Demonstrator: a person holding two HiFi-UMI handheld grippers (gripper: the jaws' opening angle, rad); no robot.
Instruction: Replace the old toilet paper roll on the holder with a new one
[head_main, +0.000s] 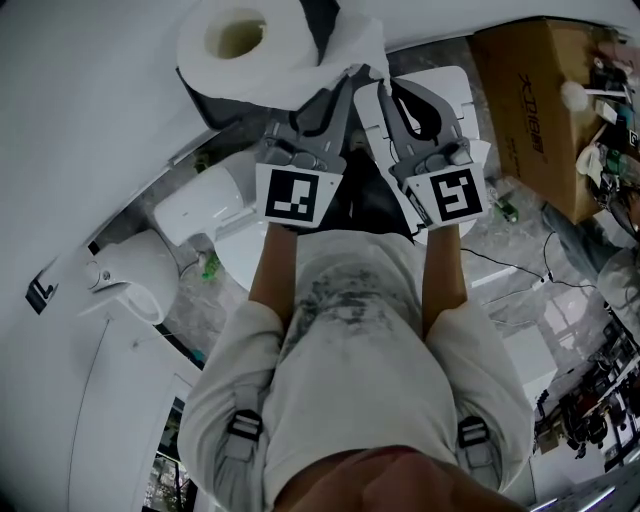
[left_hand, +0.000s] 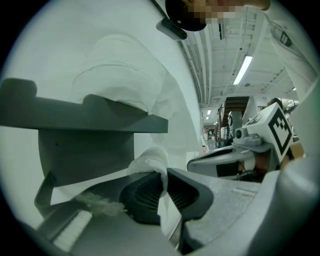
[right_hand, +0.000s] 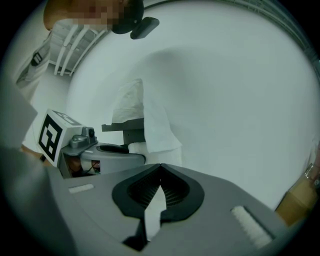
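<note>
from the head: a fat white toilet paper roll (head_main: 240, 45) just ahead of the tips of both tongs, sitting on a dark holder (head_main: 205, 100). looks full, so likely the new one, already in place. no old roll to be seen anywhere. a loose sheet (head_main: 352, 40) hanging off the roll toward the tongs. left tongs (head_main: 345, 78) and right tongs (head_main: 385, 90) side by side, tips close together, both up at that sheet. well off to the right of the right tongs, a brown cardboard box (head_main: 530, 110), with small bits in or just past the far end, too small to name.

from the left tongs: jaws squeezed almost together, with a bunched fold of the sheet pinched tight between them. holder right in front and a bit to the left, with the roll resting on top. right tongs just to the right.

from the right tongs: jaws all the way together, with a thin strip of the sheet caught between them and poking out below. left tongs just to the left, with holder and roll beyond.

judging by all this, the swap looks mostly done. probably left: tidy or tear the loose end, then let go. a hard tug might drag the roll off the holder.
</note>
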